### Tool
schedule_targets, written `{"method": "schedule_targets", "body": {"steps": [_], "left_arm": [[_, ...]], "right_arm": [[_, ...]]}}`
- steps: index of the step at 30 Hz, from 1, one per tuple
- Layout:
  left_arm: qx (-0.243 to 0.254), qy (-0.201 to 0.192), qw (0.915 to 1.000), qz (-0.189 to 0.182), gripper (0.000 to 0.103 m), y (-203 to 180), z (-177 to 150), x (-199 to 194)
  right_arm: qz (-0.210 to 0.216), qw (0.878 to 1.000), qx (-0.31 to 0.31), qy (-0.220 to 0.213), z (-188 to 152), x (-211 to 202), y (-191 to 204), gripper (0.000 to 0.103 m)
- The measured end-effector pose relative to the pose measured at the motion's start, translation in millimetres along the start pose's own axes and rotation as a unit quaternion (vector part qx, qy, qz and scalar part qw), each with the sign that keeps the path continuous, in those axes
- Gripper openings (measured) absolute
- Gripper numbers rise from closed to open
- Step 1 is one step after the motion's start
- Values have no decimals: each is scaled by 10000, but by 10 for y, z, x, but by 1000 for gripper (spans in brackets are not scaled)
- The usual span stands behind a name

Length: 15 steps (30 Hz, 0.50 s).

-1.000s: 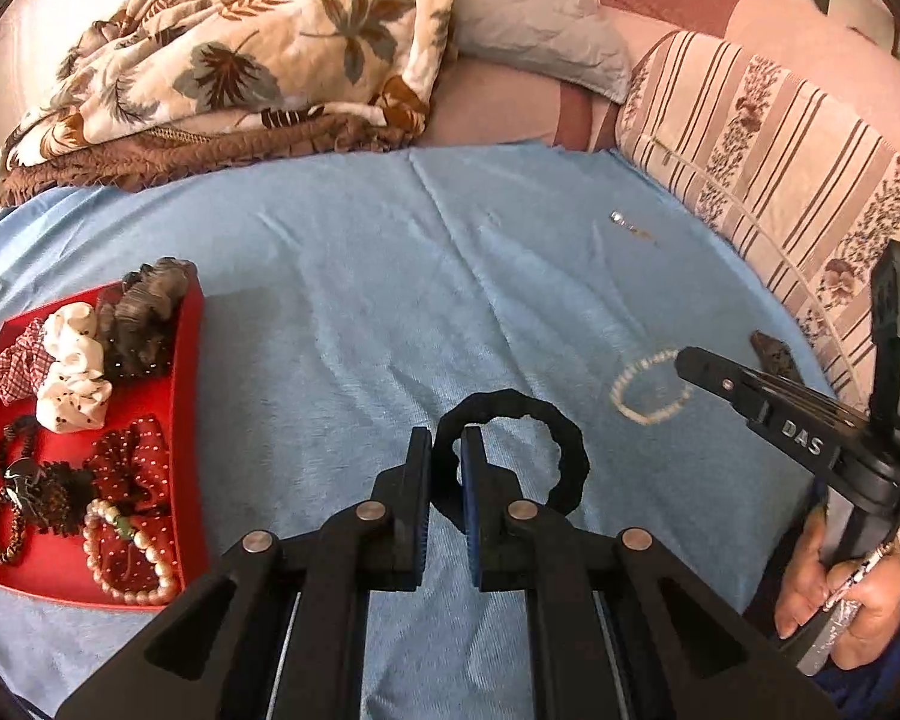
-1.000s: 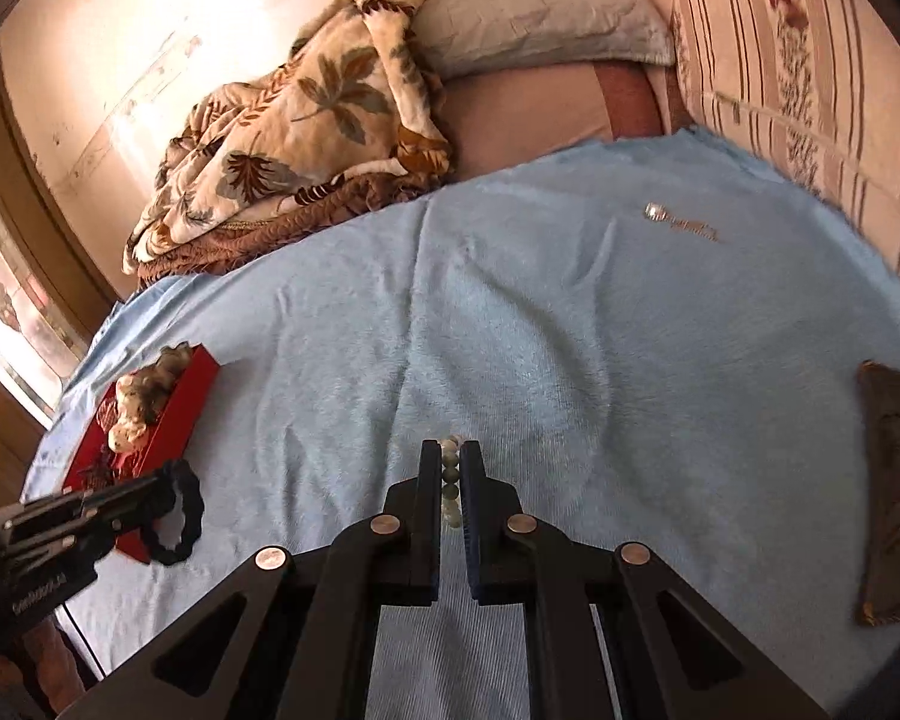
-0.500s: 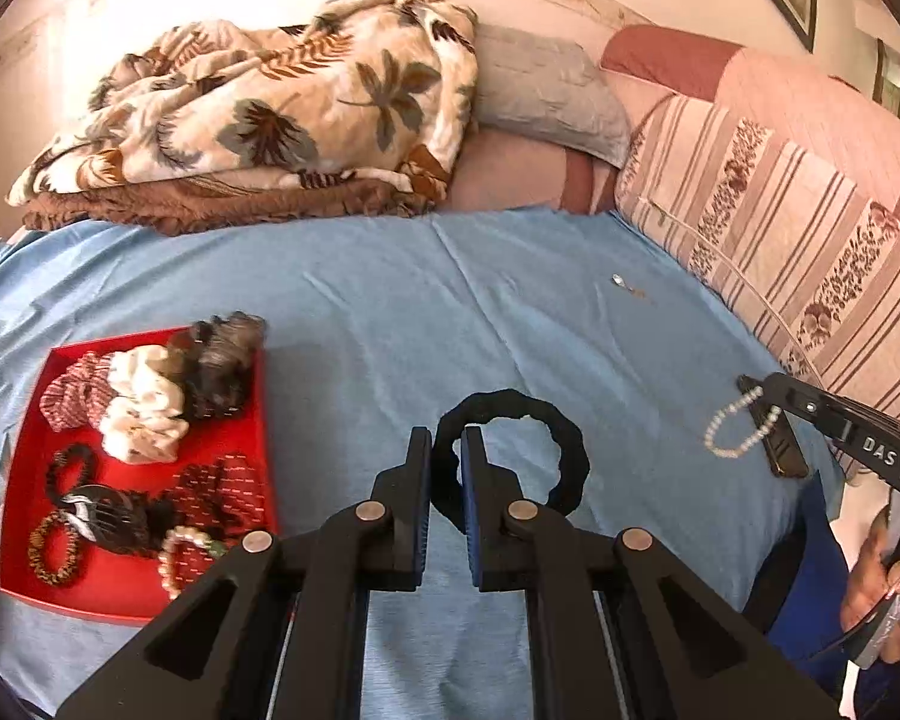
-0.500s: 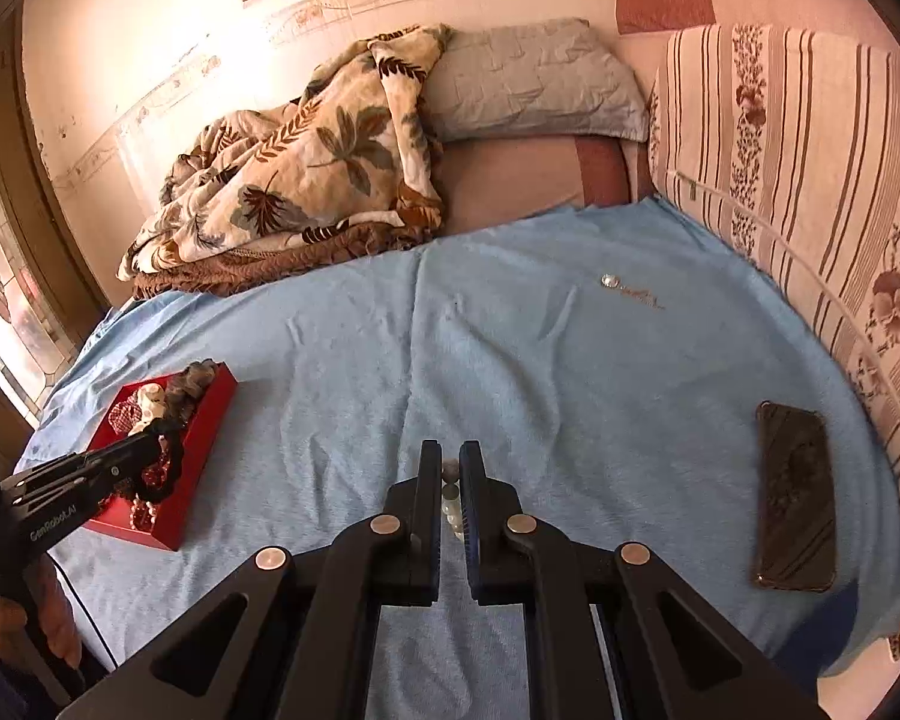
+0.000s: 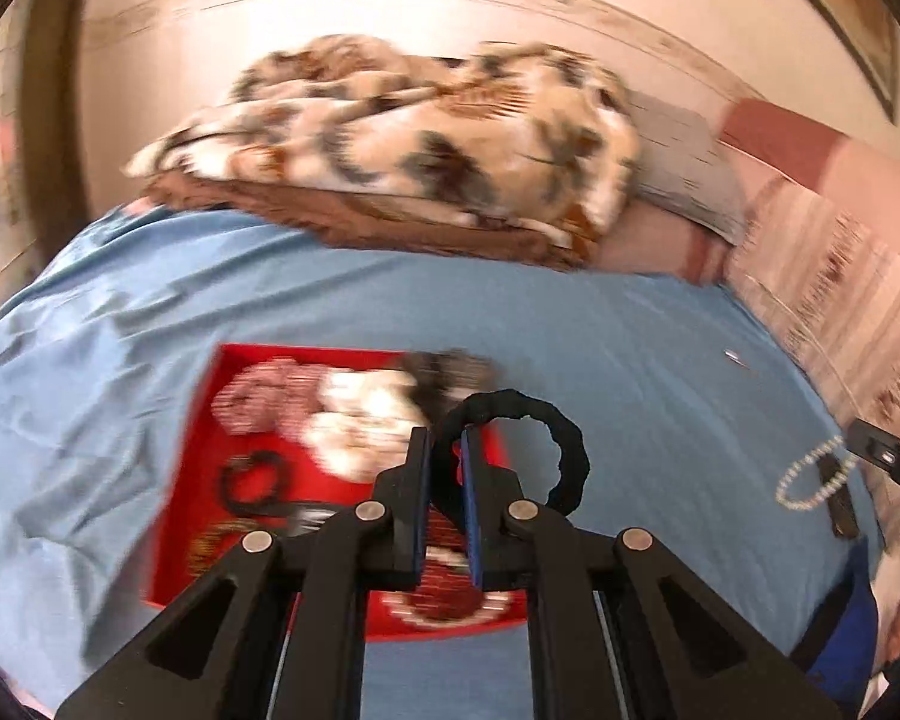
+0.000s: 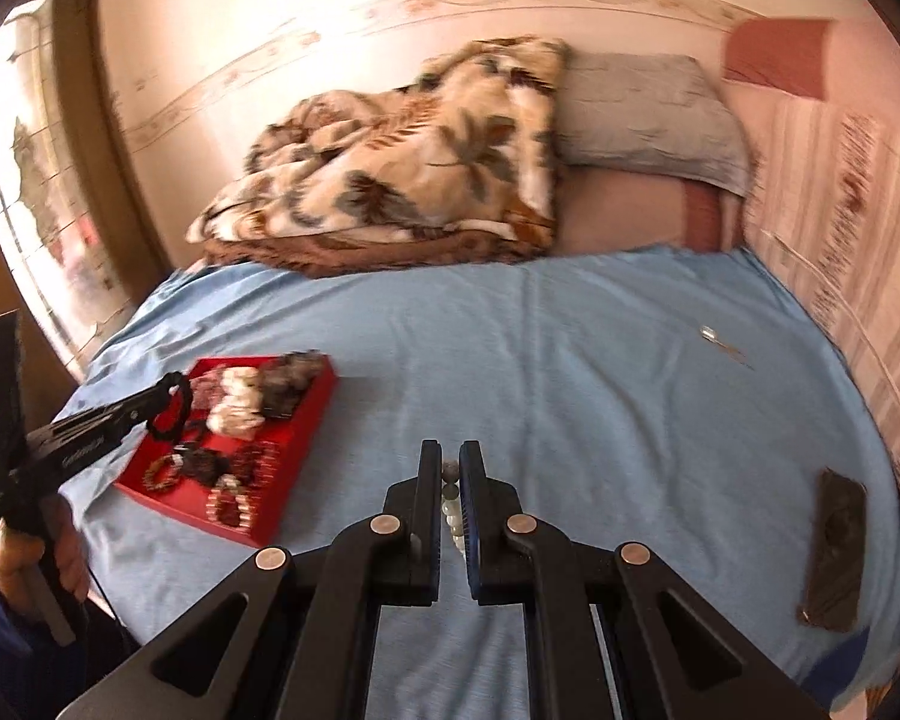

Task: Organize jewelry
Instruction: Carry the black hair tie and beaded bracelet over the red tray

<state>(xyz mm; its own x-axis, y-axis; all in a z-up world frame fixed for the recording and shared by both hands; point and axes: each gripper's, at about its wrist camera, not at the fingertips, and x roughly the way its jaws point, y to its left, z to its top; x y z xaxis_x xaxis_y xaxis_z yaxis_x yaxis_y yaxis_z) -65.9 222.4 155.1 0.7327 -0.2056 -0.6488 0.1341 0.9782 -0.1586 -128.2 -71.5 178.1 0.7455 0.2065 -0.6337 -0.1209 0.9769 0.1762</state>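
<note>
My left gripper [image 5: 445, 447] is shut on a black ring-shaped hair tie [image 5: 561, 450] and holds it in the air over the right part of the red tray [image 5: 195, 456]. The tray holds scrunchies and several bracelets. My right gripper [image 6: 450, 471] is shut on a white bead bracelet [image 6: 450, 507], held above the blue sheet. The bracelet hangs from the right gripper in the left wrist view [image 5: 813, 477]. The left gripper with the hair tie [image 6: 171, 411] shows over the tray [image 6: 306, 420] in the right wrist view.
The blue sheet [image 6: 570, 360] covers the bed. A dark phone [image 6: 834, 546] lies near its right edge. A small silver piece [image 6: 711, 336] lies at the far right. A leaf-print blanket [image 6: 402, 168] and grey pillow [image 6: 642, 114] lie at the back.
My left gripper has swung left with the hair tie, from over the sheet to over the tray. My right gripper has lifted the bead bracelet and drawn back from the bed.
</note>
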Motion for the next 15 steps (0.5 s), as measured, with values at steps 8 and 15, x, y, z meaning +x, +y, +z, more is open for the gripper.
{"method": "schedule_targets", "body": {"steps": [8,15], "left_arm": [[-765,357,9951,510,9,949,100,218],[-1225,427,9907,413,9,1363,24,322]], "right_arm": [[598,9971,-415,242,229,327,680,7],[1030,9910,-654,548,335,665,1281,7]]}}
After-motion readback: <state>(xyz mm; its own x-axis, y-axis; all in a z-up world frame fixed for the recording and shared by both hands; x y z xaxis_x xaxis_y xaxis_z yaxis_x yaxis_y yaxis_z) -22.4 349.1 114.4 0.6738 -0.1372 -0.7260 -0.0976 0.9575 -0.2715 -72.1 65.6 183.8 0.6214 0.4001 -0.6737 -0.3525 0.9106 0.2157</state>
